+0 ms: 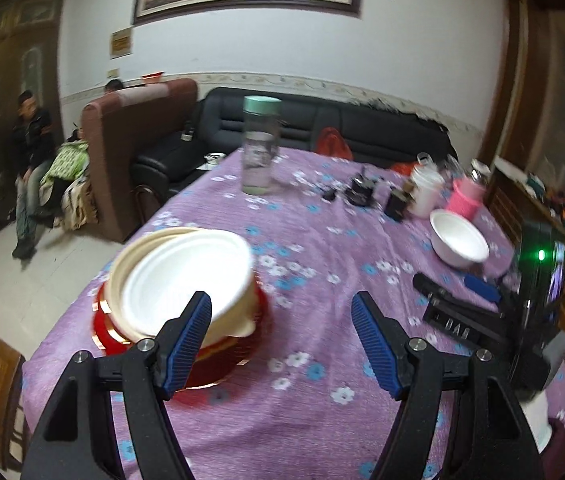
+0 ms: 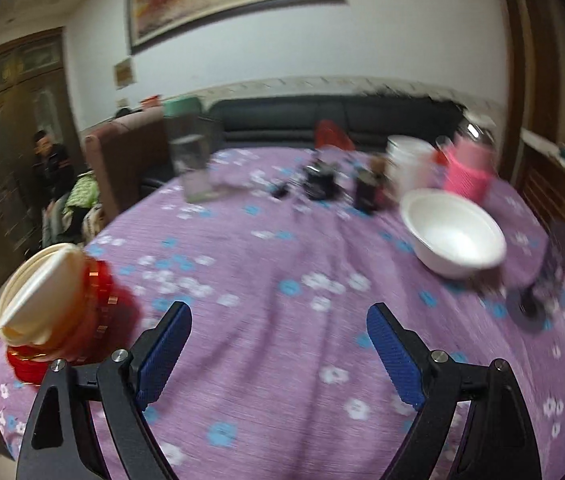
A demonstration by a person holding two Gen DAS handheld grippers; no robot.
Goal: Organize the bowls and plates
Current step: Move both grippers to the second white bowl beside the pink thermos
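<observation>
A stack of white and cream bowls [image 1: 180, 280] sits on red plates [image 1: 222, 360] at the table's left edge; it also shows in the right wrist view [image 2: 42, 292]. A single white bowl [image 1: 458, 240] stands at the right, also seen in the right wrist view [image 2: 454, 236]. My left gripper [image 1: 282, 312] is open and empty, its left finger just in front of the stack. My right gripper [image 2: 278, 328] is open and empty above the bare purple cloth, between the stack and the white bowl. The other gripper's black body [image 1: 482, 312] lies to the right in the left wrist view.
A purple flowered tablecloth [image 2: 282, 260] covers the round table. A clear bottle with a green lid [image 1: 260, 144], a white cup [image 1: 426, 192], a pink holder [image 1: 466, 196] and small dark items [image 1: 362, 192] stand at the back. Sofas and seated people are beyond.
</observation>
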